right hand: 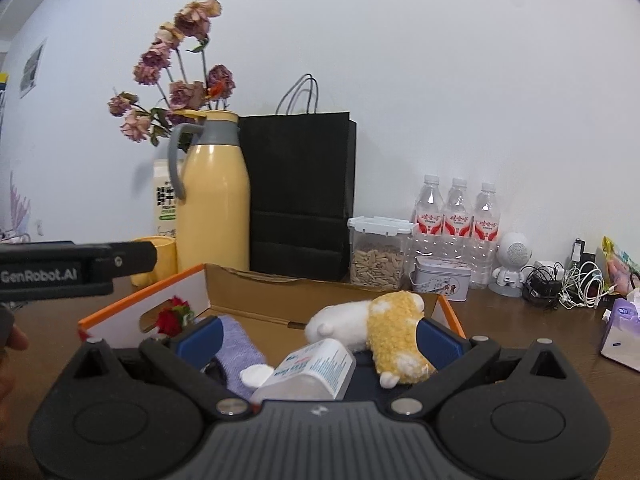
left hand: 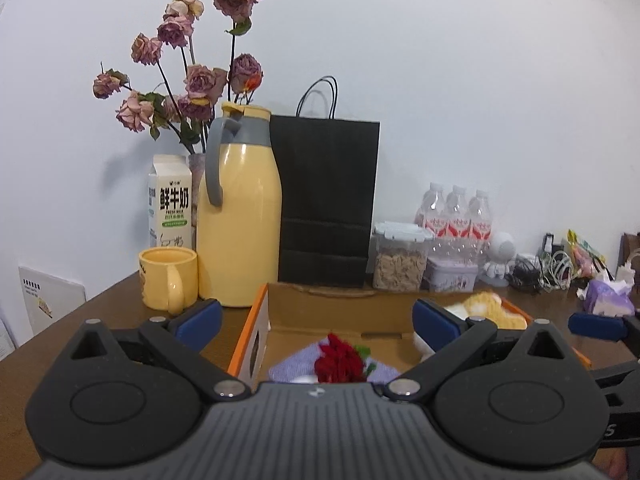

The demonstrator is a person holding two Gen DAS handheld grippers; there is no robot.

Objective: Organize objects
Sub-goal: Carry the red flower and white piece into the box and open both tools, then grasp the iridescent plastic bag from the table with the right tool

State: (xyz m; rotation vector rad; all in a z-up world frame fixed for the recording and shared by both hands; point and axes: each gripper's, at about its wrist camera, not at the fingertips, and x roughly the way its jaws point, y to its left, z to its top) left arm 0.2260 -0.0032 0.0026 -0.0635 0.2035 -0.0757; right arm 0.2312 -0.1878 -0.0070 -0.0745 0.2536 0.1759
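Note:
An open cardboard box point(left hand: 256, 322) with orange edges stands on the brown table. Inside it lie a red rose point(left hand: 340, 360) on a purple knitted cloth point(left hand: 288, 366) and a yellow-and-white plush toy point(left hand: 492, 310). My left gripper point(left hand: 318, 320) hovers over the box's left part, open, with nothing between its blue pads. In the right wrist view the box point(right hand: 132, 300) also holds a white bottle point(right hand: 312, 372) beside the plush toy point(right hand: 380, 328), the cloth point(right hand: 240, 348) and the rose point(right hand: 172, 316). My right gripper point(right hand: 320, 340) is open wide over the bottle, pads clear of it.
Behind the box stand a yellow jug point(left hand: 240, 216), yellow mug point(left hand: 168, 280), milk carton point(left hand: 170, 200), dried roses point(left hand: 192, 72), black paper bag point(left hand: 328, 200), snack jar point(right hand: 376, 252), three water bottles point(right hand: 456, 220) and a tin point(right hand: 440, 282). Cables point(right hand: 560, 284) and a tissue pack point(right hand: 622, 328) lie right.

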